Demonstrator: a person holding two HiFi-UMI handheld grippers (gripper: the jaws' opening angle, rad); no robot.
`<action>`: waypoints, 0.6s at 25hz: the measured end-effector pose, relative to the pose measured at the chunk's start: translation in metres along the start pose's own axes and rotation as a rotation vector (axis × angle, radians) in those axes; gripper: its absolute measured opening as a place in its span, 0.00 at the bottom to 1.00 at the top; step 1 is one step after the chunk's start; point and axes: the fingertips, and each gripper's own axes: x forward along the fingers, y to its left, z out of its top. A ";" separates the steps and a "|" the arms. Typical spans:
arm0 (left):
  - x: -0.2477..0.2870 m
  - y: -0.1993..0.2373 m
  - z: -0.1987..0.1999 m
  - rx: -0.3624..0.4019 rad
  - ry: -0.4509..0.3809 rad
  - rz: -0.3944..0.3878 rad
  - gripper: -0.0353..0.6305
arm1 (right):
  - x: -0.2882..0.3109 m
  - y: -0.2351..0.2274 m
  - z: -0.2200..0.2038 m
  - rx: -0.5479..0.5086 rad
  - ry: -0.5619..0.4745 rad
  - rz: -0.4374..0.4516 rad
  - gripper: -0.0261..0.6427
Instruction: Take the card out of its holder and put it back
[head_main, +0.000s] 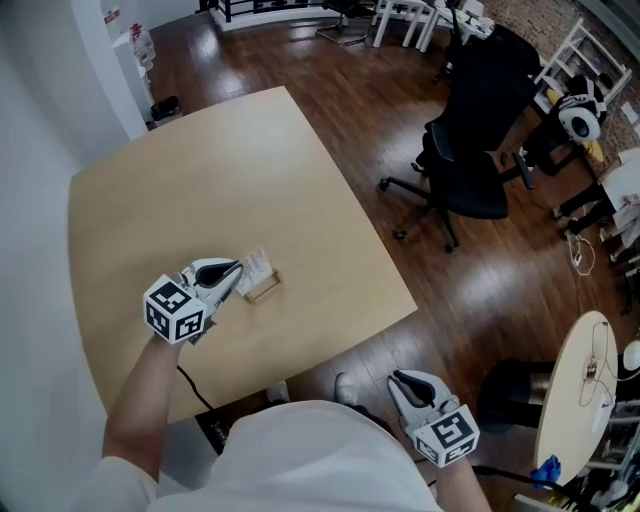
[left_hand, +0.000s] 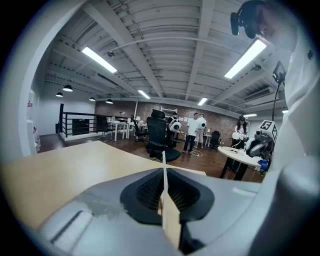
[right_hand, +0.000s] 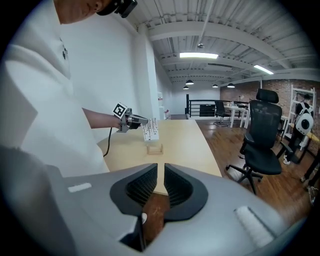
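Note:
My left gripper (head_main: 238, 270) is shut on a white printed card (head_main: 258, 266) and holds it just above the small wooden holder (head_main: 263, 288) on the light wooden table (head_main: 200, 170). The left gripper view shows the card (left_hand: 164, 172) edge-on, pinched between the pads of the left gripper (left_hand: 165, 187). In the right gripper view the card (right_hand: 150, 130) hangs upright over the holder (right_hand: 155, 149), clear of its slot. My right gripper (head_main: 400, 378) hangs off the table's near edge by my body. Its jaws (right_hand: 160, 172) stand nearly together with nothing between them.
A black office chair (head_main: 470, 150) stands on the wooden floor right of the table. A round white table (head_main: 580, 390) is at the lower right. A black cable (head_main: 192, 388) runs from my left arm under the table. People (left_hand: 192, 131) stand far off.

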 end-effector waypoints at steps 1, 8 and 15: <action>0.003 0.001 -0.002 0.003 0.003 -0.011 0.08 | -0.001 0.003 -0.001 0.007 0.003 -0.011 0.11; 0.016 0.012 -0.013 -0.003 0.009 -0.057 0.08 | 0.004 0.019 0.000 0.037 0.019 -0.055 0.11; 0.021 0.015 -0.018 -0.008 0.015 -0.064 0.08 | 0.004 0.015 0.000 0.040 0.024 -0.071 0.11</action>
